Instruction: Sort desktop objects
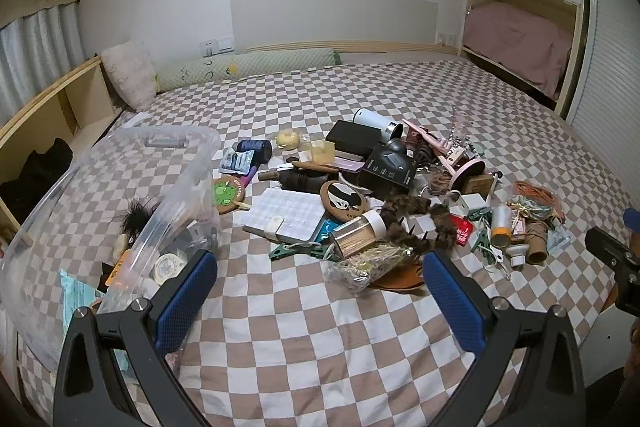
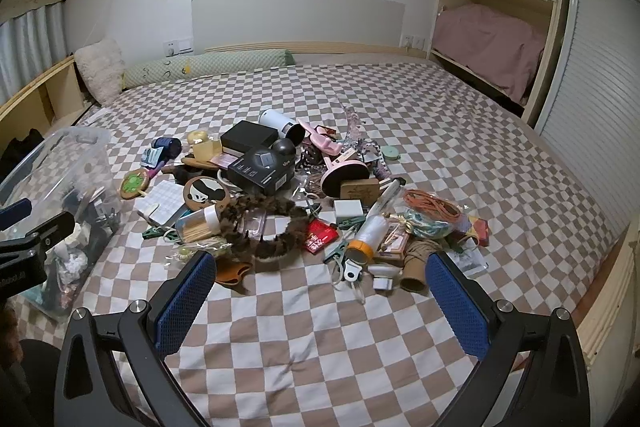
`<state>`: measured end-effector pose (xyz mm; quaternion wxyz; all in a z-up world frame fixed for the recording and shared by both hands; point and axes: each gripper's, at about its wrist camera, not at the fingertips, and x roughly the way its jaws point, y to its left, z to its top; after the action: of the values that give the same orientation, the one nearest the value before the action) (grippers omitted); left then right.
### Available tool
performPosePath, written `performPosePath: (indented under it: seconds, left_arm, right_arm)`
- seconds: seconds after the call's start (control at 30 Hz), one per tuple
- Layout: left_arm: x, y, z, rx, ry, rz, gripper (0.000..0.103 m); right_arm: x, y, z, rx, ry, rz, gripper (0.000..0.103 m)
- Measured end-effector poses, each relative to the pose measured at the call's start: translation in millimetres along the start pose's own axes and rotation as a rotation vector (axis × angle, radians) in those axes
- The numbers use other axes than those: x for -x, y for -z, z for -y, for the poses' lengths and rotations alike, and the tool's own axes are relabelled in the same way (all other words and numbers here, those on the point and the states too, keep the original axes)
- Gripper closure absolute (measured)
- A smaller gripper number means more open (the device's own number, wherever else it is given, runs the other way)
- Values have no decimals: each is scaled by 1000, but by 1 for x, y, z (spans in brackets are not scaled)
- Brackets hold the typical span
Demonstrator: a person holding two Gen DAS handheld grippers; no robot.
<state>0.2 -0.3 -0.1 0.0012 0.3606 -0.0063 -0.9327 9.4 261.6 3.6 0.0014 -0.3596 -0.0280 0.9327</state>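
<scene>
A heap of small objects lies on the checkered bedspread [image 1: 304, 339]: a black box [image 1: 386, 169], a white cylinder [image 1: 376, 119], a panda coaster [image 1: 344, 199], a toothpick jar [image 1: 358, 231], a furry brown headband [image 1: 416, 219], and a white grid case [image 1: 286, 213]. A clear plastic bin [image 1: 108, 203] at the left holds several items. My left gripper [image 1: 320, 267] hangs open above the spread, short of the heap, nothing between its blue pads. My right gripper [image 2: 320, 267] is open too, with nothing between its fingers, just before the headband [image 2: 264, 219], a cardboard tube [image 2: 416, 267], and an orange-capped bottle [image 2: 370, 235].
A green bolster [image 1: 248, 67] and fluffy pillow [image 1: 130, 75] lie at the headboard. Wooden shelving [image 1: 48, 123] runs along the left, an alcove with pink bedding [image 1: 520, 43] at the back right. The other gripper shows at each view's edge [image 1: 616, 259] [image 2: 28, 247].
</scene>
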Motion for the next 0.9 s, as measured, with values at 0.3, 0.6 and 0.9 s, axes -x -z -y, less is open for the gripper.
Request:
performPosePath:
  seconds: [0.3, 0.6, 0.9]
  left_arm:
    - [0, 1, -2, 2, -9, 9, 0]
    - [0, 1, -1, -6, -15, 7, 0]
    - [1, 1, -2, 1, -20, 10, 0]
  right_arm:
    - [0, -2, 1, -2, -6, 3, 0]
    - [-1, 0, -2, 8, 2, -3, 0]
    - [-3, -1, 2, 5, -3, -10, 0]
